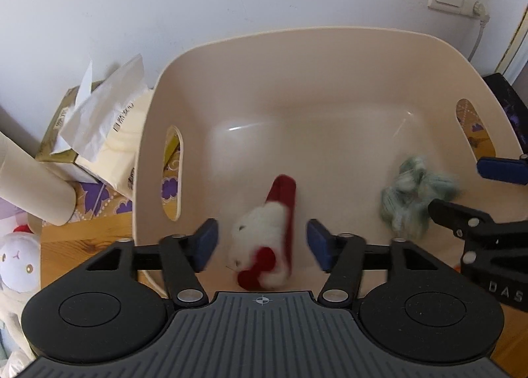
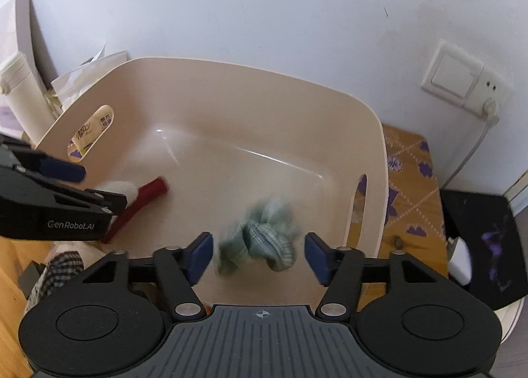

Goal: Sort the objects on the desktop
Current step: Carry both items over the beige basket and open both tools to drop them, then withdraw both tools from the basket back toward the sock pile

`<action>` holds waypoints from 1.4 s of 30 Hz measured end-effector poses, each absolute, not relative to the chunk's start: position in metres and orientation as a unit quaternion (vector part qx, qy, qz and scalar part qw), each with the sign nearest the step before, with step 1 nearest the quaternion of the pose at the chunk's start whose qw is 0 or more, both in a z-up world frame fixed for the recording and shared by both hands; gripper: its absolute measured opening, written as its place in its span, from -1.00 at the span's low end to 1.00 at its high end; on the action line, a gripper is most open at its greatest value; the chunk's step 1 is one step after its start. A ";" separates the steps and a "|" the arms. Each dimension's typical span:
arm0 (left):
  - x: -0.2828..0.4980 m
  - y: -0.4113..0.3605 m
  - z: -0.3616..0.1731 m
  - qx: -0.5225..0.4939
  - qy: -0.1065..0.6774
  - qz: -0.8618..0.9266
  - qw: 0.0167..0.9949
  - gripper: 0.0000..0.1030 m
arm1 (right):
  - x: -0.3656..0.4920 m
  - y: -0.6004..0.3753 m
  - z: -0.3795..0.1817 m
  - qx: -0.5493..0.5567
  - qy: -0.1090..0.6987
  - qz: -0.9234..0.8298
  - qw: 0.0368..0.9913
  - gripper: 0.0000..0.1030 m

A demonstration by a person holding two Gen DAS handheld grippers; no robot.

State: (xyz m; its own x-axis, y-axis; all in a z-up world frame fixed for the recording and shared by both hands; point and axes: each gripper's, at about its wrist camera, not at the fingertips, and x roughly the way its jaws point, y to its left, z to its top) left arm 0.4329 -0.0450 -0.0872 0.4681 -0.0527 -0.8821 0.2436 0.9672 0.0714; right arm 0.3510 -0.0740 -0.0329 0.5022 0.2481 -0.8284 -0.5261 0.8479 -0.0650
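Both grippers are spread open over the beige basket: left gripper framing a blurred red-and-white plush, right gripper framing a blurred green knitted bundle. Neither touches the blue pads. Tissue packs sit just beside the basket.

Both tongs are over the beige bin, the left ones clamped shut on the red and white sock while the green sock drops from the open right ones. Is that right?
Not quite. The left tongs are open, pads clear of the red and white sock, which is blurred over the bin; the left wrist view shows it. The rest holds: the right tongs are open too, with the green sock blurred between them.
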 end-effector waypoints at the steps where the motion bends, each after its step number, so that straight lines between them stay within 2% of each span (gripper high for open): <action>1: 0.430 -0.046 -0.083 0.095 0.505 -0.087 0.853 0.31 | 0.351 -0.076 -0.033 -0.155 0.441 0.227 0.854 0.47; 3: 0.428 -0.042 -0.077 0.094 0.496 -0.085 0.859 0.34 | 0.346 -0.077 -0.028 -0.143 0.441 0.228 0.856 0.57; 6: 0.424 -0.037 -0.067 0.086 0.484 -0.082 0.867 0.42 | 0.341 -0.078 -0.018 -0.136 0.436 0.222 0.861 0.98; 7: 0.422 -0.035 -0.064 0.083 0.482 -0.082 0.869 0.43 | 0.338 -0.078 -0.015 -0.136 0.432 0.220 0.864 1.00; 28: 0.352 -0.006 0.006 0.054 0.422 -0.118 0.897 0.55 | 0.264 -0.097 0.035 -0.127 0.381 0.218 0.889 1.00; 42: 0.288 0.003 0.014 0.071 0.414 -0.155 0.894 0.60 | 0.201 -0.123 0.040 -0.139 0.365 0.242 0.888 1.00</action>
